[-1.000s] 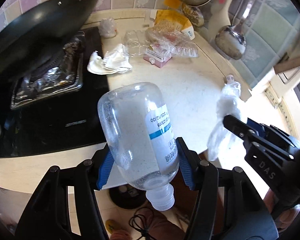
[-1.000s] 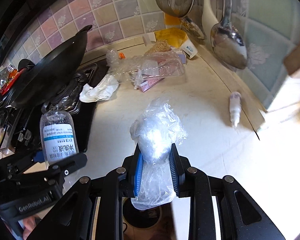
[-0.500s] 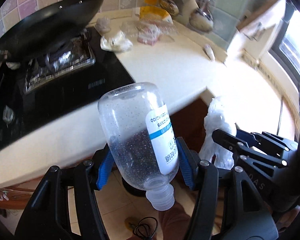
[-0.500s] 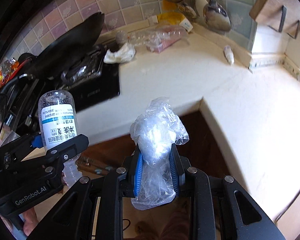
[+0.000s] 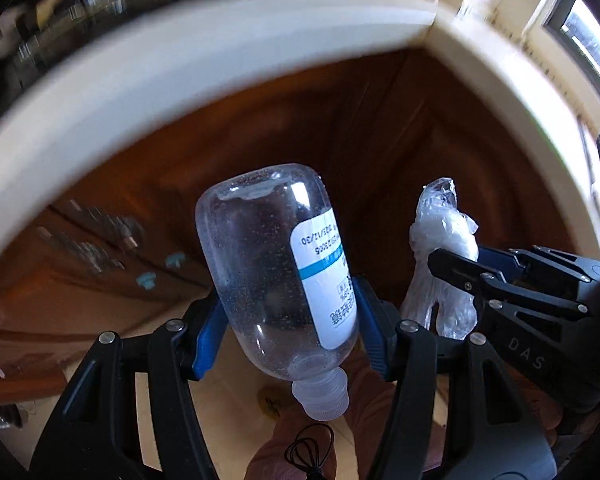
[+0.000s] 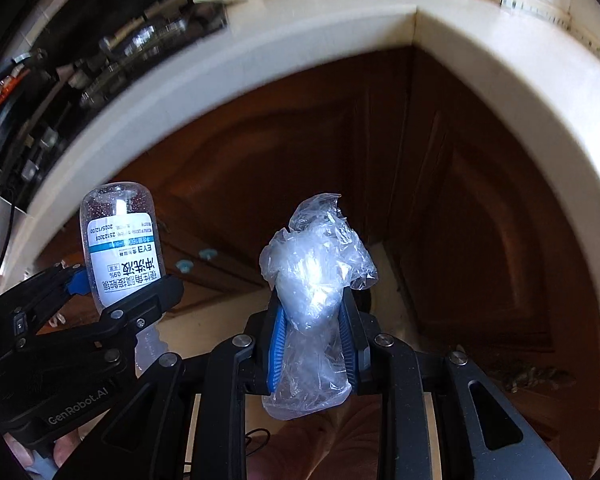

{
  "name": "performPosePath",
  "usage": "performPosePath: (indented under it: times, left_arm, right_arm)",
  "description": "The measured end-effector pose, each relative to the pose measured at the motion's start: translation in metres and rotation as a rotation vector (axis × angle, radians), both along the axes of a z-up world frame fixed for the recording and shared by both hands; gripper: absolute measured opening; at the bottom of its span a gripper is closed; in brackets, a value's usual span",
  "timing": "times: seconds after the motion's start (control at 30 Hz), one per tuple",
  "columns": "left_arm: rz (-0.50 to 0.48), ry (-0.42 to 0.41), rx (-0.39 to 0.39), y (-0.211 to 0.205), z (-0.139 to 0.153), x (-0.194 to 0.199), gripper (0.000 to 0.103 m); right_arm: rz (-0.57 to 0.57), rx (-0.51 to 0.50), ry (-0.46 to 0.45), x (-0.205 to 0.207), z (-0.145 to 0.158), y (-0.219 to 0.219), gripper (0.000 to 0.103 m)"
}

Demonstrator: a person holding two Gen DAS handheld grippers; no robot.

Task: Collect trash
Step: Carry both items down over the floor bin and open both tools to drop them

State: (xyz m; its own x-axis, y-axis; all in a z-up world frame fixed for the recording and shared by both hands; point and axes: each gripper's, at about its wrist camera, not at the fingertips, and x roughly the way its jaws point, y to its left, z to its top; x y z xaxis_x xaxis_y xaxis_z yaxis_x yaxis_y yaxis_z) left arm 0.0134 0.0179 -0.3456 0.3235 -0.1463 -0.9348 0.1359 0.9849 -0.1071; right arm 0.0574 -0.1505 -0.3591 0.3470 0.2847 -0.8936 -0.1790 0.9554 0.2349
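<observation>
The left gripper (image 5: 288, 328) squeezes a clear bottle (image 5: 272, 264) upside down, cap at 6 o'clock, so it cannot slip. The right gripper (image 6: 312, 344) is pinched tight on a crumpled plastic wrap (image 6: 316, 276). Both pieces of trash hang below the edge of the desk (image 6: 500, 60), in front of the brown cupboard doors (image 6: 300, 152), probably on the way to a bin. The bottle's label reads "EYE" and "2025/12/30". The left gripper's side says "GenRobot.AI"; the right one's says "DAS".
</observation>
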Motion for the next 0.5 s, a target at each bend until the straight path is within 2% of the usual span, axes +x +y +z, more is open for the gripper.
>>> performPosePath:
  times: [0.17,0.37,0.5]
  left_arm:
    - [0.02,0.059,0.001,0.002,-0.085,-0.002,0.056]
    - [0.071,0.1,-0.013,0.016,-0.207,0.007,0.057]
    - [0.092,0.12,-0.003,0.025,-0.27,0.017,0.057]
  right_arm:
    - [0.032,-0.001,0.078,-0.004,-0.081,0.006,0.024]
    - [0.079,-0.015,0.141,0.003,-0.202,0.025,0.024]
    - [0.115,-0.029,0.166,0.009,-0.274,0.041,0.027]
